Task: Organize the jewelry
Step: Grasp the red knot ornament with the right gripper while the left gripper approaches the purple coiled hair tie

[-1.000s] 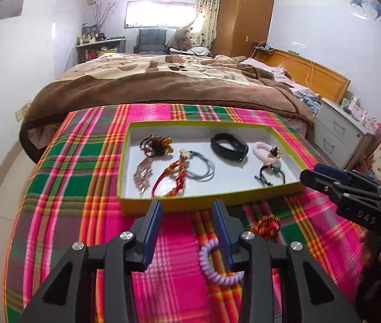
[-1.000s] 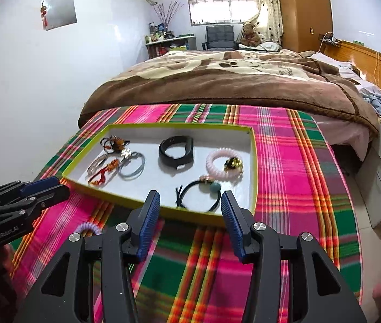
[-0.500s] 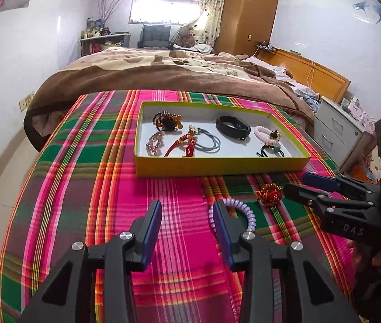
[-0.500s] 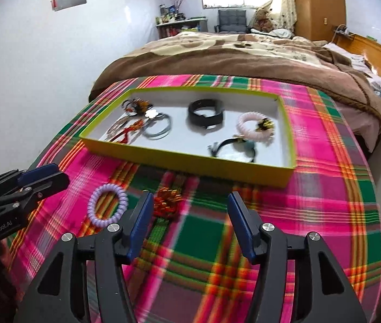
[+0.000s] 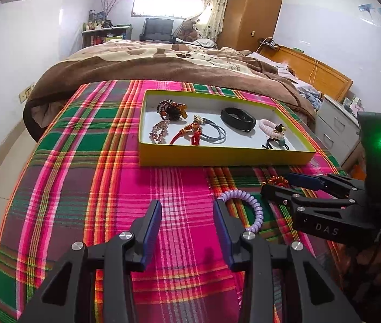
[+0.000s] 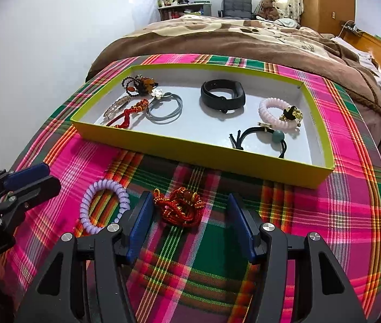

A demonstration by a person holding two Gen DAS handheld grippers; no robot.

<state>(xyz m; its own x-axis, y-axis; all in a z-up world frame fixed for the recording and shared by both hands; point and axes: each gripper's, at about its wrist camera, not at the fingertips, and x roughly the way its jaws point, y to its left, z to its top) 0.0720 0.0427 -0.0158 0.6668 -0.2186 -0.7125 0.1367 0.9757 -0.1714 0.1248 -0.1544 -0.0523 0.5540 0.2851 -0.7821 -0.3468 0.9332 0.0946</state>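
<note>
The red beaded knot ornament (image 6: 180, 206) lies on the plaid cloth (image 6: 325, 215) at the lower centre of the right wrist view, between the spread blue pads of the right gripper (image 6: 187, 223), which stands open around it without pinching. Just to its left lies the lilac spiral hair tie (image 6: 104, 206); in the left wrist view that tie (image 5: 247, 204) sits right of centre, just outside the right finger of the left gripper (image 5: 187, 226), also open and holding nothing.

Compared with a second ago, both grippers have drawn back from the yellow-rimmed tray (image 6: 204, 158) and dropped toward the two loose pieces; the tray, then close under the fingers, now sits in the upper middle of each frame. That suggests the right gripper is lining up to pick the red ornament for the tray, which already holds a black band (image 6: 222, 97), a pink spiral tie (image 6: 276, 114) and other pieces.

Readable writing: "DAS" on the right gripper's body (image 5: 325, 231) at the right edge of the left wrist view. The lettering on the left gripper's body at the lower left of the right view is too cut off to read.
</note>
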